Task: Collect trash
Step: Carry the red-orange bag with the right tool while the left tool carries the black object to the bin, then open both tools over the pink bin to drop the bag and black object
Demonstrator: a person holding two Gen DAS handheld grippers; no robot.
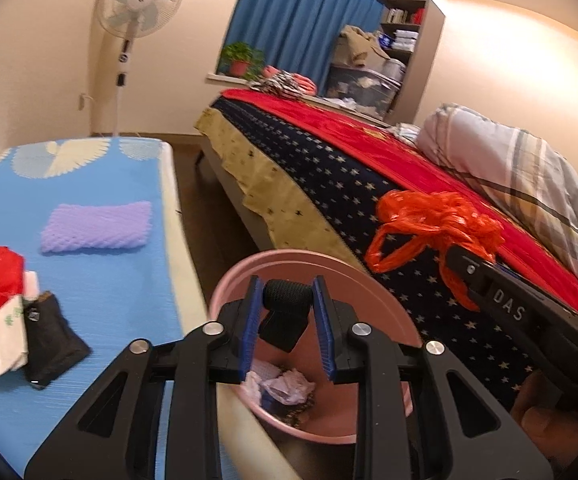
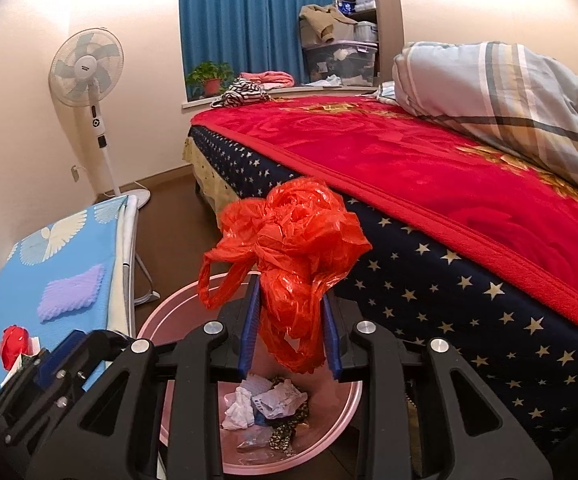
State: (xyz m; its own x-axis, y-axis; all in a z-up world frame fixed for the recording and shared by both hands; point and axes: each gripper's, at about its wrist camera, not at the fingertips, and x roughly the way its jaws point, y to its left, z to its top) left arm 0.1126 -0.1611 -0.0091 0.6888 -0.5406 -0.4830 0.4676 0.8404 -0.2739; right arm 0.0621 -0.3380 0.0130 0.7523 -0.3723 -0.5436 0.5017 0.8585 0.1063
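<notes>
A: Where's the trash sitting?

B: My left gripper (image 1: 287,316) is pinching a black object (image 1: 285,312) and my right gripper (image 2: 290,330) is clamping an orange plastic bag (image 2: 289,248), both above the pink bin (image 2: 341,412).

A: Inside it?

B: Crumpled white papers (image 2: 263,402) are lying at the bottom.

The right gripper (image 2: 289,320) clamps a crumpled orange bag (image 2: 293,256) above a pink bin (image 2: 345,412) (white paper wads and dark scraps lie inside), with the starred bed (image 2: 449,288) at right and the left gripper (image 2: 49,364) by a blue table (image 2: 65,248) at left
</notes>
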